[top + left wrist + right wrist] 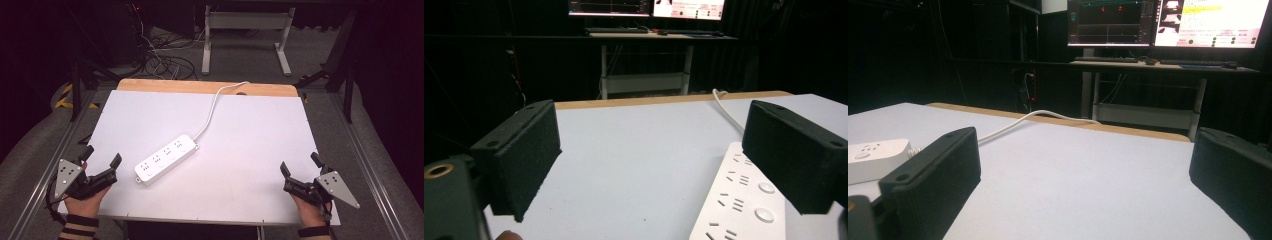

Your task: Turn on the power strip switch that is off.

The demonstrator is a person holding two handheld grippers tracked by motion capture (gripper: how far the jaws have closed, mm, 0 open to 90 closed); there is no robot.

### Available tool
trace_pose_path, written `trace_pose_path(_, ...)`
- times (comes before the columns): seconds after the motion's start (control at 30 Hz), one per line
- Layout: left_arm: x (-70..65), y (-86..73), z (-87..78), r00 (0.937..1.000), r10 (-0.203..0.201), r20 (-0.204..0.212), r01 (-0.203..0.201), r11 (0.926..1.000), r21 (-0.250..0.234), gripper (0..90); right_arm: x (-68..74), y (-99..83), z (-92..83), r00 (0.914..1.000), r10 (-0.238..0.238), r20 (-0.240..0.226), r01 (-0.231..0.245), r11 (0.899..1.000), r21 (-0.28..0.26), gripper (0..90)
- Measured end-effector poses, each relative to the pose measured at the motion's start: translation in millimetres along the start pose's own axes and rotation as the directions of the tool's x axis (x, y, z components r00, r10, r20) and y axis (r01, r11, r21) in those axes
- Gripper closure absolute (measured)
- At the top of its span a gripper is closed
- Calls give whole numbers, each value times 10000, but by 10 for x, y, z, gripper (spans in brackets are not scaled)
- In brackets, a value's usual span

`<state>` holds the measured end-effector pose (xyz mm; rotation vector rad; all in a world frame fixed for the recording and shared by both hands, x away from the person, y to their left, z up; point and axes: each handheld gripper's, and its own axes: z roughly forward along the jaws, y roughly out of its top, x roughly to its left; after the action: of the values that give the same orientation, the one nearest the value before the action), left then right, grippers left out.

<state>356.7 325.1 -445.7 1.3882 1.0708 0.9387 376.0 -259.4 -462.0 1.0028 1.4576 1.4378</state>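
Observation:
A white power strip (166, 158) lies slantwise on the white table top (240, 145), its white cord (212, 107) running to the far edge. My left gripper (102, 157) rests at the near left corner, open and holding nothing, just left of the strip. In the left gripper view the power strip (744, 202) lies under the right jaw. My right gripper (299, 163) rests at the near right corner, open, holding nothing and well away from the strip. The right gripper view has the strip's end (875, 157) and its cord (1018, 122) at the left.
A wooden strip (205, 87) edges the table's far side. Beyond it stand a white desk frame (245, 37) and loose cables (165, 62) on the floor. Metal rails (370, 165) flank the table. Lit monitors (1168, 22) stand on a far desk.

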Motion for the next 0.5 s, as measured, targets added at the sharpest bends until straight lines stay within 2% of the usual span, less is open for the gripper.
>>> trace_pose_path(0.1, -5, 6, -5, 10000, 14, 48, -14, 10000, -4, 122, 4, 3, -3, 10000, 19, -3, -19, 10000, -28, 5)
trace_pose_path(0.33, 8, 15, -10, 9999, -84, 68, 83, 10000, 43, 114, 5, 4, -2, 10000, 10, -11, -10, 10000, -57, 4)
trace_pose_path(0.5, 12, 20, -16, 10000, -1, 85, 1, 10000, 22, 106, 9, 3, -1, 10000, 21, -23, -21, 10000, -28, 5)
